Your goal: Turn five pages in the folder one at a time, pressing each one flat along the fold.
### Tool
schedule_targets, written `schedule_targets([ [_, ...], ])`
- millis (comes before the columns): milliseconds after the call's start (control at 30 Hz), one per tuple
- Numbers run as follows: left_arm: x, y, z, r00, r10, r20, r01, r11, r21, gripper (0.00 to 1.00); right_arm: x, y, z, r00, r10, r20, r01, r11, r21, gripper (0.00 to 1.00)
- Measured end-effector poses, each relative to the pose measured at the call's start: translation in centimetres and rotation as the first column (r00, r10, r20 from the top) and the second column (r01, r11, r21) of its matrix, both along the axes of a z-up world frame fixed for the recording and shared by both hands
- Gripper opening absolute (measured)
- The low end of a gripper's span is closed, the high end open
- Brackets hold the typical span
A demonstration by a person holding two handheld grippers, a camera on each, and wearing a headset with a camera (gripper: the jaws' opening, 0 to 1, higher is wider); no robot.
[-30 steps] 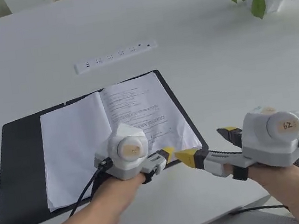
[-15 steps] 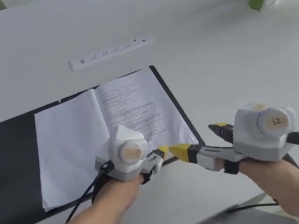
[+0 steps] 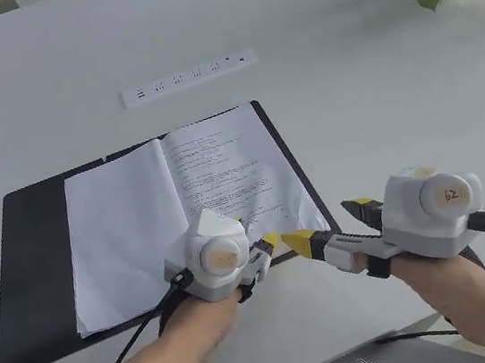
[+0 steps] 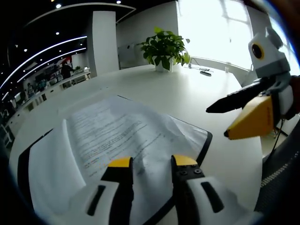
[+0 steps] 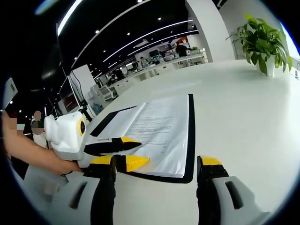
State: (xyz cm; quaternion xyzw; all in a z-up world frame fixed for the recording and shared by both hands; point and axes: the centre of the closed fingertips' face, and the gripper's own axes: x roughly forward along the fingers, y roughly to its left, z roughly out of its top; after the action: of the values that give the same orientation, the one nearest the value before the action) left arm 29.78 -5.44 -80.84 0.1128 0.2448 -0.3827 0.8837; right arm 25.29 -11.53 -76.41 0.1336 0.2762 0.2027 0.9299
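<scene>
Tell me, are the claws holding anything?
Nothing is held. The left claw is open over a corner of the white printed page; the right claw is open beside the black folder.

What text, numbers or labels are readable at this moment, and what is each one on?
"62": handwritten on the round sticker on the right gripper.
Orange disc on the left gripper: marks too faint to read.
Printed page in the folder: lines too small to read.
Power strip: no legible marking.

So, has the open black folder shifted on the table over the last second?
No. The black folder keeps the same offset from the white power strip beyond it; only the whole head view has shifted.
</scene>
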Motion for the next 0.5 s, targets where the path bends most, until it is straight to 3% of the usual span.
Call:
schedule_targets([
  [67,0.1,0.1,0.0,1.0,0.007,-0.002,-0.007,1.0,-0.006,0.28,0.1,0.1,0.0,1.0,0.001,0.001,-0.001,1.0,0.004,0.7],
  [133,0.8,1.0,0.0,0.999,0.05,0.02,-0.051,0.998,0.026,0.09,0.2,0.1,-0.1,1.0,0.002,0.0,-0.002,1.0,0.002,0.69],
  [267,0.8,0.7,-0.1,1.0,0.013,0.025,-0.014,0.999,0.028,0.09,0.5,0.1,-0.3,1.0,0.0,-0.002,0.0,1.0,0.008,0.69],
  [500,1.1,0.9,-0.1,0.999,0.024,0.037,-0.026,0.999,0.045,0.04,0.7,0.3,-0.5,1.0,0.003,-0.006,-0.003,1.0,0.011,0.69],
])
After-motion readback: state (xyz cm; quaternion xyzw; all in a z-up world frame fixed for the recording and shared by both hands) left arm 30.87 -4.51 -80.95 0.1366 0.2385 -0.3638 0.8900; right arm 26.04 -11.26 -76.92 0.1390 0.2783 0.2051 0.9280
